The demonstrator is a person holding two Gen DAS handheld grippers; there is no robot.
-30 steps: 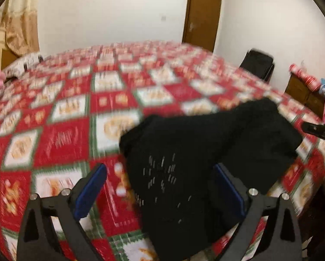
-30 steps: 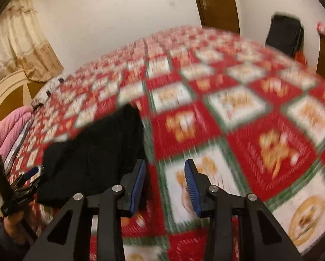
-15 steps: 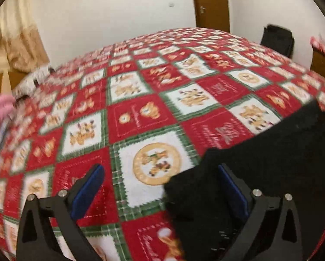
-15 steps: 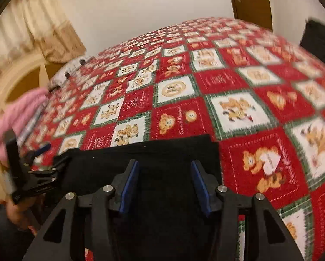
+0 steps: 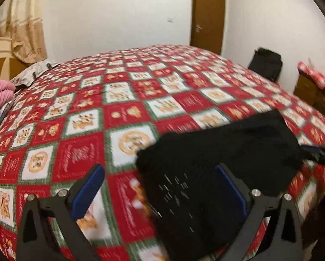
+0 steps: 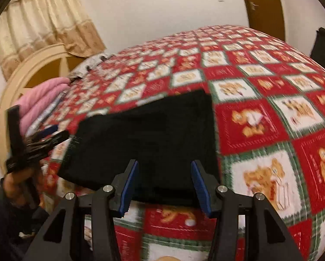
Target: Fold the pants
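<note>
The right gripper (image 6: 164,184) is hovering at the near edge of the bed, its blue pads standing about half apart after just widening, with nothing pinched between them. Directly ahead of its fingertips the black pants (image 6: 149,139) are lying folded into a flat rectangle on the red-and-white patchwork bedspread (image 6: 271,113), the long side running across the right wrist view from the left gripper (image 6: 43,139) toward the right, the far right corner pointing up the bed. The left gripper's jaws are standing wide apart in its own view (image 5: 160,187), gripping nothing; the pants (image 5: 216,167) are sitting between and beyond the pads, crowding the right-hand pad and stretching away toward the right gripper (image 5: 319,152) at the far end of the fabric. A hand (image 6: 17,182) is holding the left tool. Farther off, pink bedding (image 6: 43,102) is resting by the headboard (image 6: 32,69).
</note>
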